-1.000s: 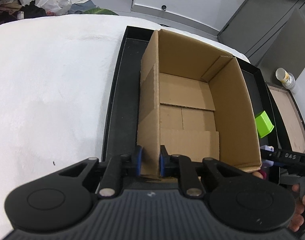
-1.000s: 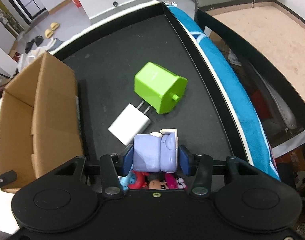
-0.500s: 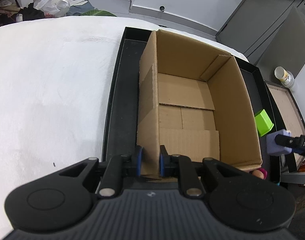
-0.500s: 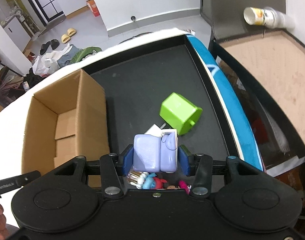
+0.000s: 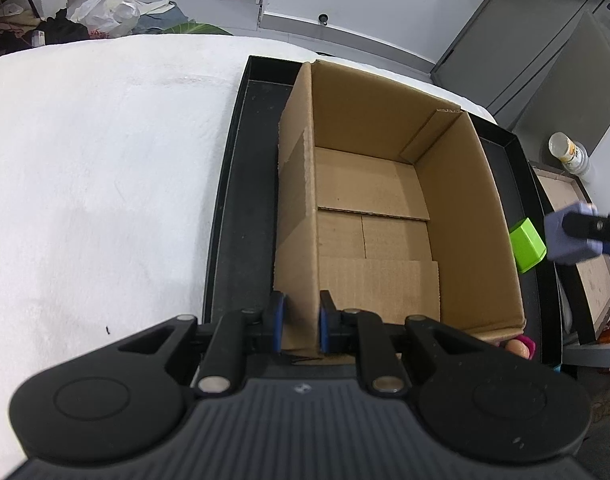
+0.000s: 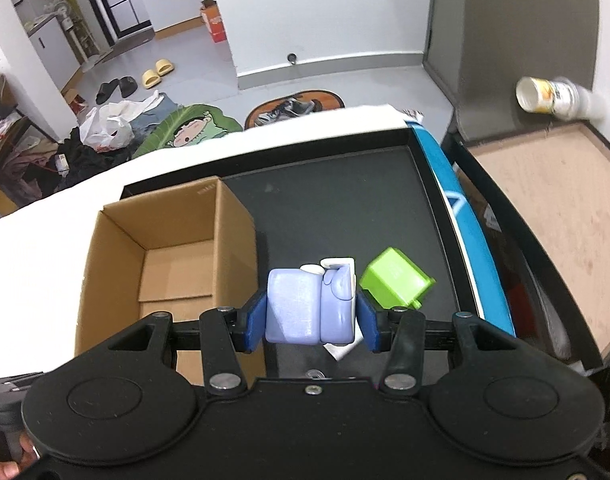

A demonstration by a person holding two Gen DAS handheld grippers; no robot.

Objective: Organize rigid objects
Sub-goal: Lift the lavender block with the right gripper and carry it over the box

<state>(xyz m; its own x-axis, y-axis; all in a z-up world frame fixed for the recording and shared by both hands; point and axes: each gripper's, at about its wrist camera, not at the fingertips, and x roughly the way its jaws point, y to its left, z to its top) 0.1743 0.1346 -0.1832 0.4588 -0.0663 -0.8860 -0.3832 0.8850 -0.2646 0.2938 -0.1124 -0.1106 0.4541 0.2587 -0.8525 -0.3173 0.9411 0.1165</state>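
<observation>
Objects — one lilac block, one green block, one cardboard box.

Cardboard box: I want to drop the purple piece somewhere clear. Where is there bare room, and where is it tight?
The cardboard box has a fully bare floor inside its four walls. The black tray is bare beyond the green block. Tight: the tray's near end beside the box, with that block, and the near corner the left gripper clamps. The right gripper holds the purple piece.
</observation>
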